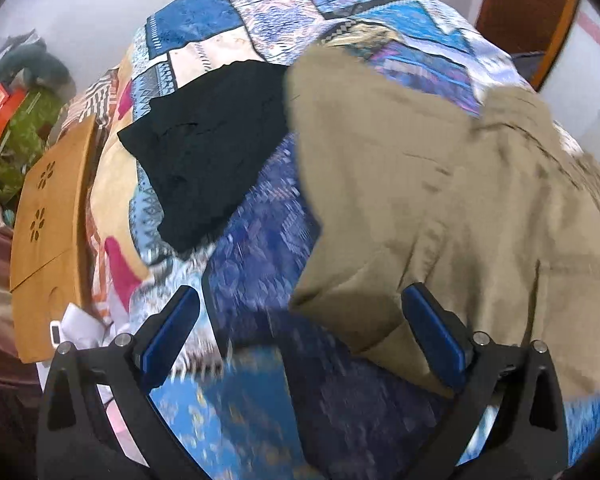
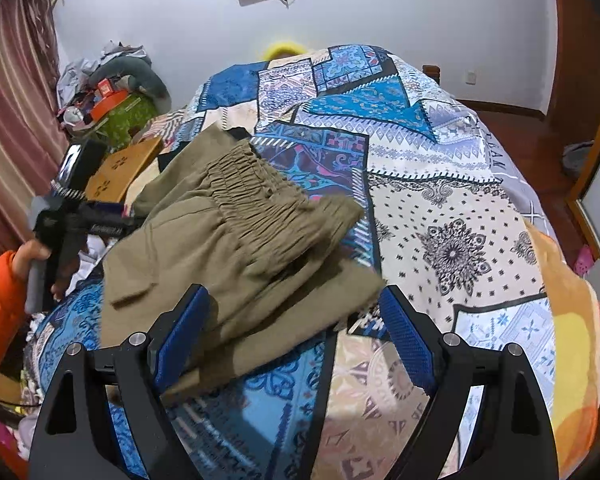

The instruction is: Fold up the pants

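- The bed (image 2: 452,208), under a patchwork quilt of blue, cream and orange panels, fills most of both views and carries all the clothing.
- The khaki pants (image 2: 236,248) lie folded in a thick stack toward the near left part of the bed, their gathered elastic waistband turned toward the far end and their lower layers running to the near edge.
- In the left wrist view the same pants take up the right half of the picture (much of it blurred).
- A black garment (image 1: 208,156) lies flat on the quilt beside the pants, on the side toward the left edge of the bed; whether the two touch I cannot tell.
- A wooden board (image 1: 48,236) with flower-shaped cutouts rests along the left edge of the bed.
- The right gripper (image 2: 294,328) hangs over the near edge of the pants with its jaws spread wide; the left blue pad is against the cloth, the right pad stands clear over the quilt, and nothing is pinched.
- The left gripper (image 1: 300,328) is fully spread over the quilt, a corner of the pants between its pads, held by neither.
- A hand (image 2: 28,256) in an orange sleeve grips the left gripper's handle at the left edge of the bed.
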`<action>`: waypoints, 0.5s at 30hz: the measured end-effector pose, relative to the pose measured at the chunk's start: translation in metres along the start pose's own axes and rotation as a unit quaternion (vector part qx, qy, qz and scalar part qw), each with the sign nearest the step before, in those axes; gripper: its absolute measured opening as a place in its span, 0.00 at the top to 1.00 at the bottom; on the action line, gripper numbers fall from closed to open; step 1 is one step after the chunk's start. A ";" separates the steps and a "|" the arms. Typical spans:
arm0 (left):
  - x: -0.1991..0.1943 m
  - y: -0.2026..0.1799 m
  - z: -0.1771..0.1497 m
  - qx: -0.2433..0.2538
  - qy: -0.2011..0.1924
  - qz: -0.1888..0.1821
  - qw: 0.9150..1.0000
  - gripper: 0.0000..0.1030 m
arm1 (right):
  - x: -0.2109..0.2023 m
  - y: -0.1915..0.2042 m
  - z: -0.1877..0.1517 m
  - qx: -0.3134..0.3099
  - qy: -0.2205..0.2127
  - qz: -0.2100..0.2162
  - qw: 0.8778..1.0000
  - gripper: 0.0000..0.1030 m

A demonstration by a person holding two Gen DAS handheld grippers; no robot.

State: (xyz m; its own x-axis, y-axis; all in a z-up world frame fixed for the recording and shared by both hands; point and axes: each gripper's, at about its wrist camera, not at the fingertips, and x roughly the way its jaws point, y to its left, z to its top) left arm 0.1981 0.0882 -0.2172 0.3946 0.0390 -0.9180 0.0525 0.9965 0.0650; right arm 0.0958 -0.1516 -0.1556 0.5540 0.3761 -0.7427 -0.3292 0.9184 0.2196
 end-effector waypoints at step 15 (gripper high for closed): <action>-0.035 -0.005 -0.046 0.025 -0.039 0.015 0.999 0.00 | 0.021 -0.033 -0.013 0.036 0.020 0.019 0.999 0.21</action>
State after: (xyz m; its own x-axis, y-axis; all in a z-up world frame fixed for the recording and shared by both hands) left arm 0.1421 0.0852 -0.2029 0.4670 0.0607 -0.8822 0.0846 0.9900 0.1129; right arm 0.1085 -0.1754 -0.1864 0.5096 0.4078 -0.7576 -0.2928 0.9102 0.2929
